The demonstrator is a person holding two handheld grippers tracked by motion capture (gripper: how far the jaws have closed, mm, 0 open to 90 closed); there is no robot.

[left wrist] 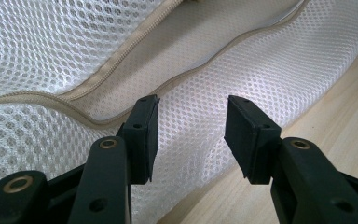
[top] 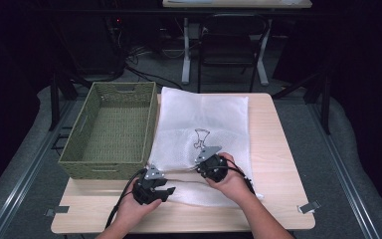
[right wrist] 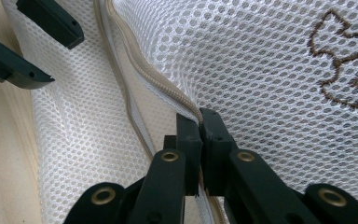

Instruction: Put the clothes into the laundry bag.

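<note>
A white mesh laundry bag [top: 204, 119] lies flat on the wooden table [top: 278, 199], with a brown embroidered figure [top: 201, 137] on top. Its beige zipper edge [right wrist: 158, 79] runs along the near side and stands parted. My right gripper [top: 200, 170] is shut on the upper zipper edge, which is pinched between the pads [right wrist: 199, 126]. My left gripper [top: 168, 191] rests at the bag's near left corner. Its jaws stand open over the mesh [left wrist: 191, 135], pressing on nothing. In the right gripper view the left gripper's jaws [right wrist: 42, 42] show at the top left.
An olive woven basket [top: 110, 128] with nothing in it stands left of the bag, touching its edge. Bare wood runs along the table's front and right. Metal clips [top: 309, 206] sit at the front corners. A chair [top: 231, 45] and desk legs stand beyond the table.
</note>
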